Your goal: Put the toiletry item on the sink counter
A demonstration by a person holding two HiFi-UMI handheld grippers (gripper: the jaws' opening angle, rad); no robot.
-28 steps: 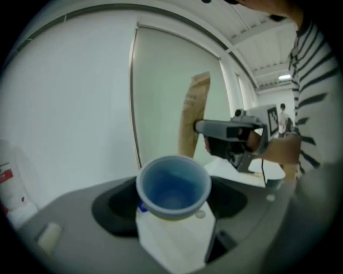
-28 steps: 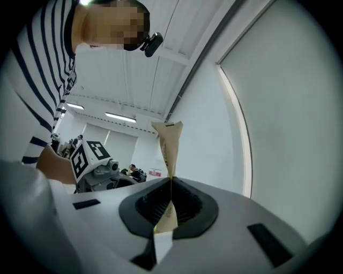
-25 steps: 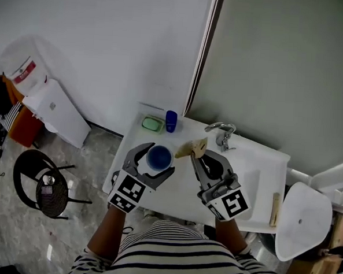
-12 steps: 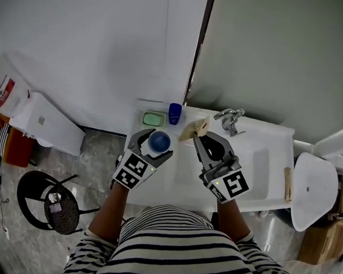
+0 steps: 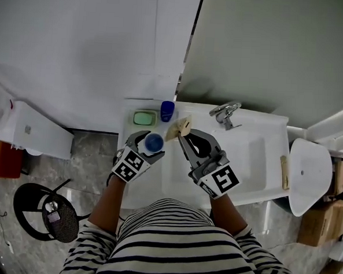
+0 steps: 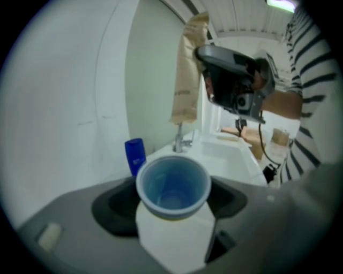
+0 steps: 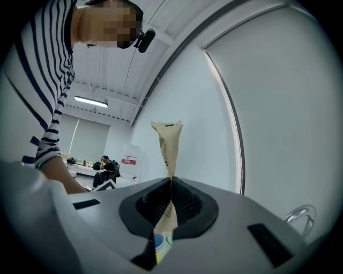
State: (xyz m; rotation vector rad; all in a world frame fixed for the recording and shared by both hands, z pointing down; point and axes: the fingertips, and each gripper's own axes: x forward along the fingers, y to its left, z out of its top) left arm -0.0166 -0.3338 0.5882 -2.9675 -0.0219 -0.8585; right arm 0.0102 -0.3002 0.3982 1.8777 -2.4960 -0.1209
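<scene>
**Operator:** What does each gripper carry, and how will it handle?

**Technician:** The right gripper [image 7: 171, 199] has its jaws pressed together on the lower part of a tan paper packet [image 7: 167, 142], which stands upright above them. The packet looks light, thin and easily creased. Grip it on the flat faces near one end, as it is held now. The left gripper [image 5: 150, 144] has its jaws set wide against the sides of a blue cup [image 6: 172, 184], mouth upward. The cup looks rigid, light and smooth-walled. Hold it across the body, below the rim.

**Operator:** What is the pose, and where are the items?

**Technician:** Both forearms reach forward from the striped sleeves [image 5: 171, 243]. The left gripper tilts downward and the right lies about level. Both items are over the left part of the sink counter [image 5: 166, 178]. The packet is clear of the counter, but whether the cup base touches it cannot be determined. Beyond them, at the back edge, stand a green soap dish [image 5: 143, 118] and a blue bottle [image 5: 167, 110]. The faucet [image 5: 224, 112] is further right.
</scene>
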